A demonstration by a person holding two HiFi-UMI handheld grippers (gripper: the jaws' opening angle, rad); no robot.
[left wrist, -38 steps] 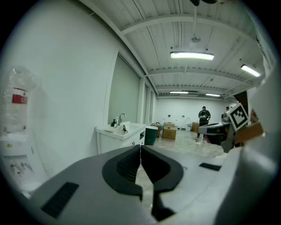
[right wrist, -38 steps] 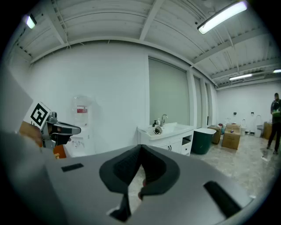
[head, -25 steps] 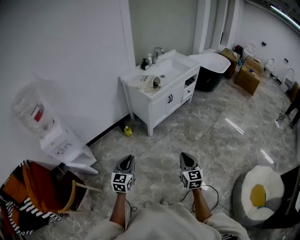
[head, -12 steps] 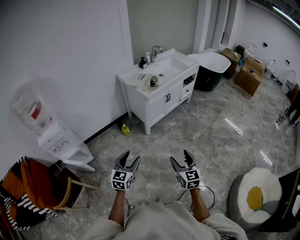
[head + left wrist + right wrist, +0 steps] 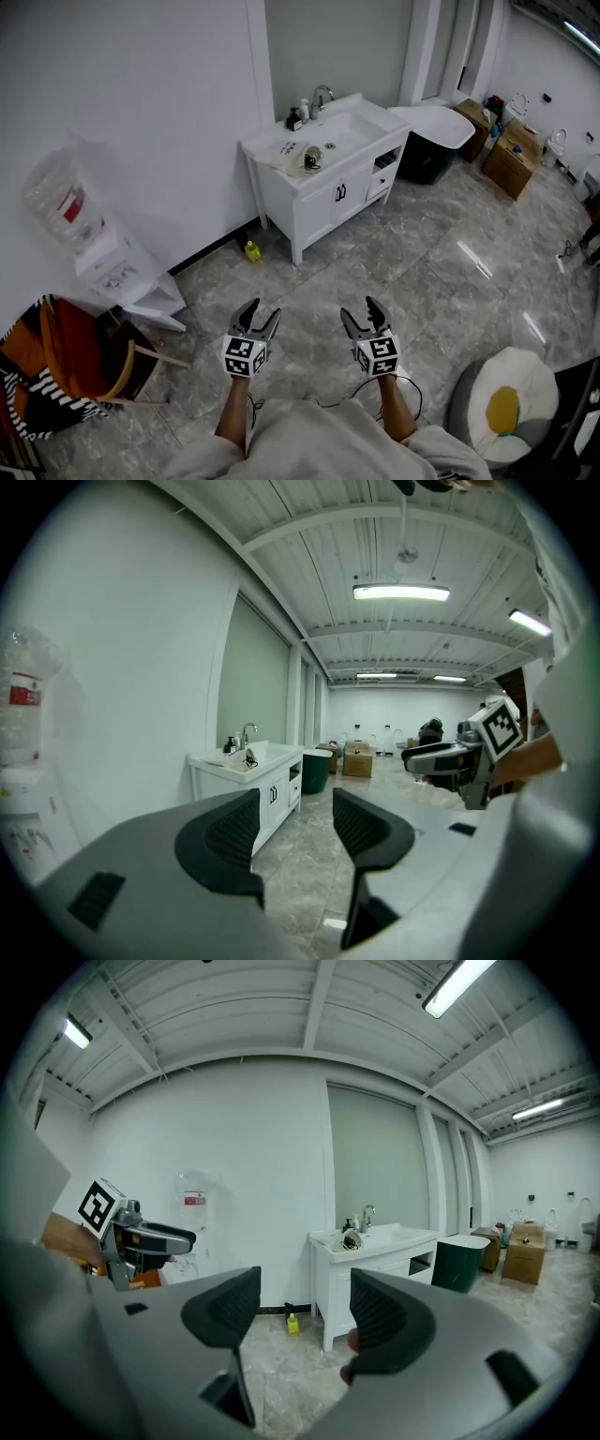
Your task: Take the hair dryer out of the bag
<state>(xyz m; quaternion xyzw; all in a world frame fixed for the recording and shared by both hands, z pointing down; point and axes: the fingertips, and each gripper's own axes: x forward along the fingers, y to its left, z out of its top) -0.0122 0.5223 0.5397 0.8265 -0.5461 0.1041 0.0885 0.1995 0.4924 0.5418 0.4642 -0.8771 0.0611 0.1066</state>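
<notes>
Left gripper (image 5: 262, 312), held low in the middle of the head view above the grey stone floor (image 5: 422, 253), has its jaws spread wide with only air between them. At the lower left edge stands a chair (image 5: 122, 375) draped with orange and striped cloth. Above it, against the white wall, a water dispenser (image 5: 112, 272) carries a clear bottle (image 5: 58, 208). A small yellow bottle (image 5: 252, 250) sits on the floor at the foot of the white vanity (image 5: 328, 202) in the upper middle. The bag (image 5: 295, 153) lies on the vanity top, to the lower left of the basin and the tap (image 5: 321, 94), well apart from both grippers. A dark shape shows at its right end, too small to name. Right gripper (image 5: 360, 312), just beside the left one, is closing its jaws, which stand apart with nothing between them. Further right are a dark bin (image 5: 422, 164), cardboard boxes (image 5: 514, 155) and, at the lower right, a cushion (image 5: 506, 403) patterned like a fried egg.
</notes>
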